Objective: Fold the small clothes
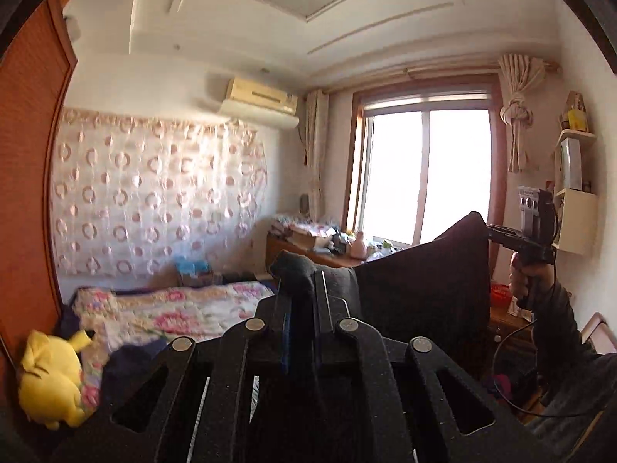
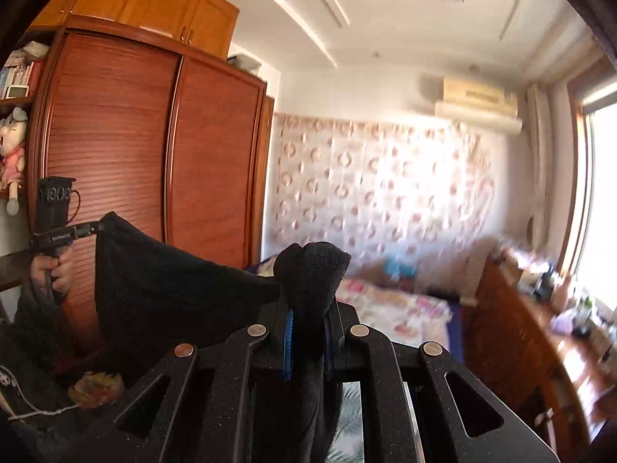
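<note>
A small black garment (image 1: 420,281) hangs stretched in the air between both grippers. My left gripper (image 1: 304,289) is shut on one top corner of it; the cloth bunches above the jaws. My right gripper (image 2: 308,301) is shut on the other top corner, also bunched. In the left wrist view the right gripper (image 1: 489,231) holds the far corner at the right. In the right wrist view the left gripper (image 2: 102,227) holds the far corner at the left, and the garment (image 2: 173,293) sags between them. Both grippers are raised well above the bed.
A bed with a floral quilt (image 1: 173,308) lies below, with a yellow plush toy (image 1: 50,378) at its left. A wooden wardrobe (image 2: 154,154) stands at the left. A cluttered desk (image 2: 540,328) sits under the window (image 1: 424,173).
</note>
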Demonstrator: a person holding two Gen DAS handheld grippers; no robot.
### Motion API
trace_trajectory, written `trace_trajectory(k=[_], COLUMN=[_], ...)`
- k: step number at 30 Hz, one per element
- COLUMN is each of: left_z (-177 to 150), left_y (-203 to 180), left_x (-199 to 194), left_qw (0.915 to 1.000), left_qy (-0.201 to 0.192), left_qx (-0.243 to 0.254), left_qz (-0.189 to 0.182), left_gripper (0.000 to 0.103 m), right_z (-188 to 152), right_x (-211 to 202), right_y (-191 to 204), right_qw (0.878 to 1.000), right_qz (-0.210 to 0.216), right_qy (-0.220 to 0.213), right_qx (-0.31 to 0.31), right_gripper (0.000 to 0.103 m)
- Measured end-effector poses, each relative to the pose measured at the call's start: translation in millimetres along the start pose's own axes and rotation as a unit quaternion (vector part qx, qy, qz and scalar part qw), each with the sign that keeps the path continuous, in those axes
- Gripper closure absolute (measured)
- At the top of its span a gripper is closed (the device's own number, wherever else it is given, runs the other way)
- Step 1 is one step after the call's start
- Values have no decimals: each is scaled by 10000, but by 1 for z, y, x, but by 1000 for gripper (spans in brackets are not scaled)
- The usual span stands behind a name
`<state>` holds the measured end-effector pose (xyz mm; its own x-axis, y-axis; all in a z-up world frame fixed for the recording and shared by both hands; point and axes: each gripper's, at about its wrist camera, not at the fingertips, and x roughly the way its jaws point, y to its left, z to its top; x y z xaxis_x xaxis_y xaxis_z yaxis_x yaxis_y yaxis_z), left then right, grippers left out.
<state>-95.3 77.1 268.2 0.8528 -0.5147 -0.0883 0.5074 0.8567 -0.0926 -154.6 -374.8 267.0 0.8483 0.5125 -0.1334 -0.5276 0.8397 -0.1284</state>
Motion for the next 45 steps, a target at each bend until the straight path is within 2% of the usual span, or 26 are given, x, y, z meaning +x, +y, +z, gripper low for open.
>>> trace_trajectory(k=[5, 9, 11, 14, 17, 21, 25, 27, 30, 34, 37, 39, 42, 44, 45], left_z=[20, 2, -9, -37, -70, -127, -183, -207, -225, -235, -241, -245, -247, -248, -248], left_y=[6, 20, 30, 56, 84, 121, 151, 159, 166, 167, 169, 171, 173, 171, 171], left_x=[0, 19, 36, 81, 135, 208, 275, 302, 326, 345, 353, 356, 361, 356, 355], left_qw=[9994, 9992, 9988, 9964, 9914, 9807, 9683, 9620, 9555, 9506, 9473, 9455, 9425, 9440, 9456], left_qy=[-161, -1, 139, 463, 789, 1155, 1732, 1994, 2199, 2383, 2492, 2542, 2622, 2611, 2602], left_qx=[196, 160, 116, 73, 47, -12, -159, -163, -210, -152, -138, -125, -133, -208, -224], left_qz=[217, 377, 463, 711, 1047, 1578, 1791, 1861, 1953, 1984, 2006, 2030, 2069, 2008, 1940], left_gripper=[94, 94, 94, 94, 94, 94, 94, 94, 94, 94, 94, 93, 87, 76, 64], right_z=[1, -21, -23, -27, -48, -109, -166, -187, -210, -215, -195, -197, -199, -210, -211], right_x=[-8, -3, 17, 43, 92, 178, 259, 295, 341, 386, 421, 437, 442, 436, 431], right_y=[6, 10, 15, 4, -12, -38, -50, -59, -65, -80, -91, -95, -97, -98, -95], right_qw=[9998, 9998, 9997, 9987, 9960, 9878, 9792, 9731, 9660, 9578, 9538, 9515, 9483, 9461, 9462], right_qz=[-124, -164, -239, -327, -394, -278, -381, -397, -514, -538, -570, -581, -604, -694, -689], right_qy=[-145, -38, 75, 369, 780, 1409, 1892, 2113, 2399, 2644, 2758, 2812, 2857, 2904, 2901], right_qx=[-99, -60, -32, 96, 205, 607, 626, 832, 811, 993, 1043, 1103, 1243, 1253, 1259], right_gripper=[91, 91, 91, 91, 91, 91, 91, 91, 91, 91, 91, 91, 88, 70, 66])
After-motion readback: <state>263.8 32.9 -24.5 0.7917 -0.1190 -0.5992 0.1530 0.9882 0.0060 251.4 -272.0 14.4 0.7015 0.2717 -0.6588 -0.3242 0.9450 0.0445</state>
